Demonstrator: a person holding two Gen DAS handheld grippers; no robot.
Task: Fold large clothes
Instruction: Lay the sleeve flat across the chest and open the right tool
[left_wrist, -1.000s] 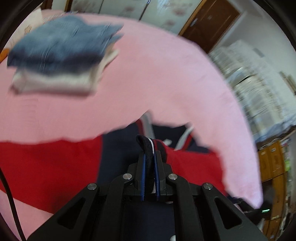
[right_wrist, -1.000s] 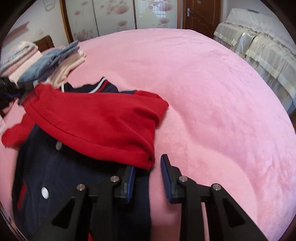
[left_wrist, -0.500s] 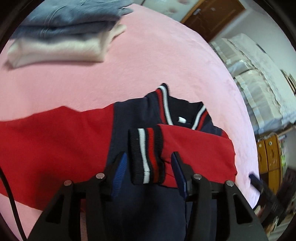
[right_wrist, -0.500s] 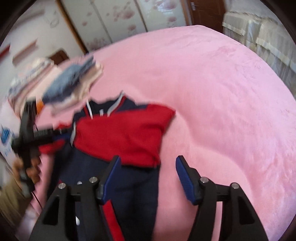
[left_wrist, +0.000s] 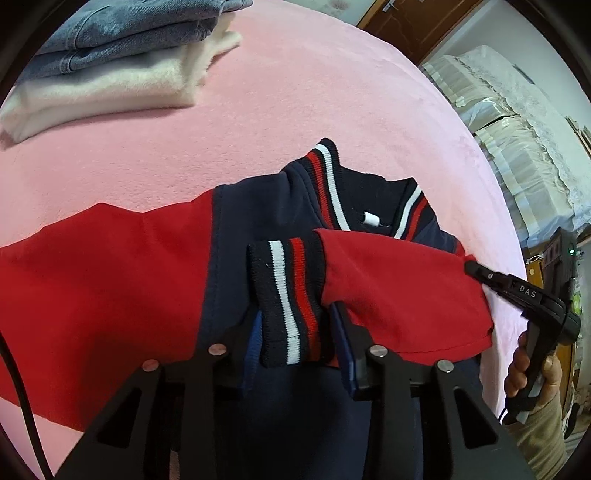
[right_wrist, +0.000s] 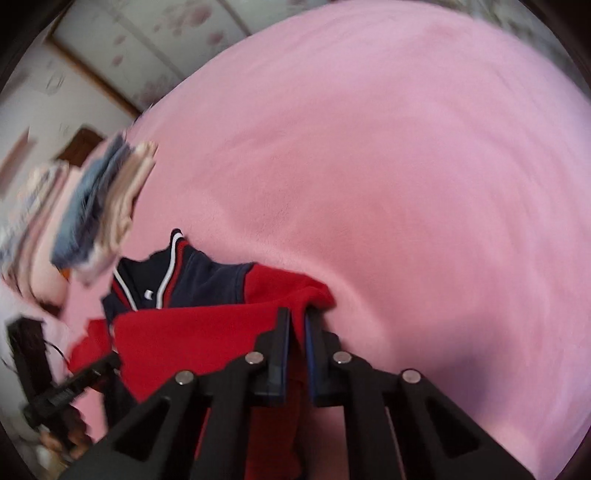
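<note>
Half the jacket (left_wrist: 280, 206) beneath tongs (left_wrist: 297, 332)

Bright even light; blurred right view.

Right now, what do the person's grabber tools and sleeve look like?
Each tool is matte black with triangle cut-outs, round silver bolts and blue pads lining its two fingers, as on the left gripper and the right gripper. From the left camera, the right tool shows white letters "DAS" and a small green light. A thin black cable trails by the left one. The sleeve is beige.
</note>
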